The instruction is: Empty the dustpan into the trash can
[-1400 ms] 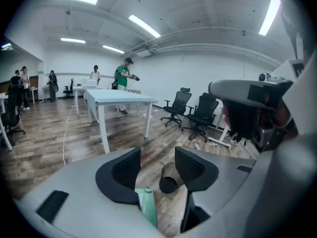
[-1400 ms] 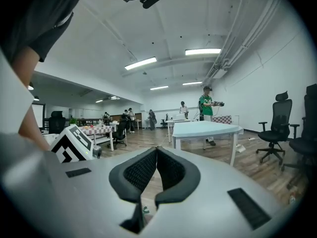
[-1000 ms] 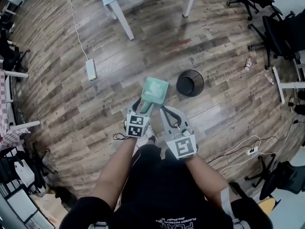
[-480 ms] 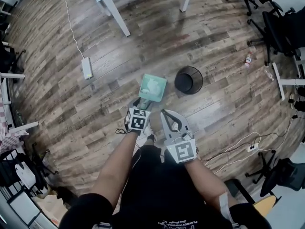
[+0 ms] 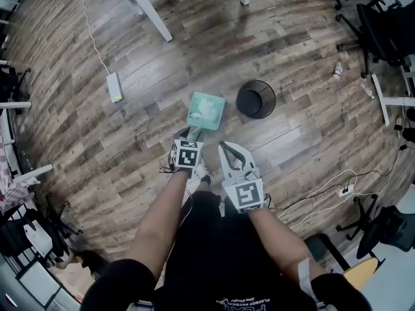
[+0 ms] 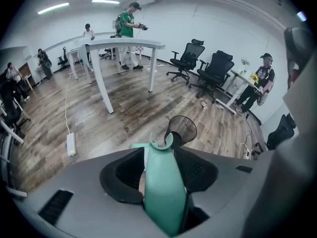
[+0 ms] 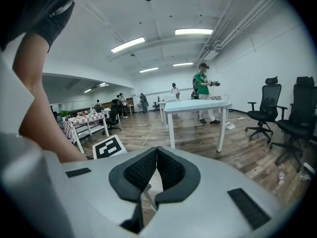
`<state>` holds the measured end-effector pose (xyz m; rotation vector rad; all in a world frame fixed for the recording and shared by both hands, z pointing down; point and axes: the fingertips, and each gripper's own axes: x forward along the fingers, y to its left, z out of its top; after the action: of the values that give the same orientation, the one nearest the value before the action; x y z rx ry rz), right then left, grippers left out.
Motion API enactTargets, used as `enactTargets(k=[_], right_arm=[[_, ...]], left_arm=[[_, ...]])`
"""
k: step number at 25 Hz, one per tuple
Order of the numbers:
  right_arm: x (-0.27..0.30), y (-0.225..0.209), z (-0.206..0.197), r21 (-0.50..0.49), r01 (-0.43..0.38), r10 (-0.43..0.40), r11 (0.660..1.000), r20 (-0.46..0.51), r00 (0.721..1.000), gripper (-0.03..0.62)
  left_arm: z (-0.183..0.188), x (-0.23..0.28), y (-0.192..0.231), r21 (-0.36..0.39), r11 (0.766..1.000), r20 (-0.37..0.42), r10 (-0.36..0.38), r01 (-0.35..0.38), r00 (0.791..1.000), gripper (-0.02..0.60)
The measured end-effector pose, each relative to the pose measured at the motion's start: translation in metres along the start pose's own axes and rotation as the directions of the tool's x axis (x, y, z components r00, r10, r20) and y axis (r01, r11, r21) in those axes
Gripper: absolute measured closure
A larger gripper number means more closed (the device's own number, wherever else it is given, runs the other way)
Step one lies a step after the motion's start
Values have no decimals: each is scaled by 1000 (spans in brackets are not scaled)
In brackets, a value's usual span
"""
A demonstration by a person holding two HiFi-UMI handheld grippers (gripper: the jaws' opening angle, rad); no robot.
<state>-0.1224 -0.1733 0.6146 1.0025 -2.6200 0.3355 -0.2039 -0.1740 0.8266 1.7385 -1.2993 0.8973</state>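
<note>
A mint-green dustpan (image 5: 206,109) lies on the wood floor with pale scraps in it, its handle (image 5: 195,133) pointing toward me. My left gripper (image 5: 192,138) points steeply down over that handle. In the left gripper view the handle (image 6: 161,182) stands between the closing jaws, with a thin gap still showing at the left pad. A black mesh trash can (image 5: 255,99) stands just right of the pan, and it also shows past the handle tip in the left gripper view as the trash can (image 6: 181,129). My right gripper (image 5: 224,146) hangs beside the left one, shut and empty, its tips meeting (image 7: 157,150).
A white power strip (image 5: 114,87) with its cable lies on the floor to the left. White table legs (image 5: 144,5) stand at the back, office chairs (image 5: 382,37) at the right, a small bottle (image 5: 337,76) near them. Several people stand across the room (image 6: 130,31).
Both grippers have sunk toward the floor. The left gripper has come down around the dustpan handle and its jaws have begun to narrow. The dustpan has stayed on the floor.
</note>
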Motion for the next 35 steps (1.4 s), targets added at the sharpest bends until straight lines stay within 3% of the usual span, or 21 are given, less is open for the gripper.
enactTargets(k=[7,22,35], right_arm=[[7,-16,-38,49,59,-54,997,-96,994,569],[9,-33,-93,115,167,-139,979,-222,965,569],[-8,-28,-103,86,162,-137,983,-246,959,569]], left_arm=[[-8,5,-1,6,1000,-62,23,-22,998,460],[-11,3,2,53,996,-49,76,-73,996,483],[-22,-18,2,40,991,-1,126,-126,992,486]])
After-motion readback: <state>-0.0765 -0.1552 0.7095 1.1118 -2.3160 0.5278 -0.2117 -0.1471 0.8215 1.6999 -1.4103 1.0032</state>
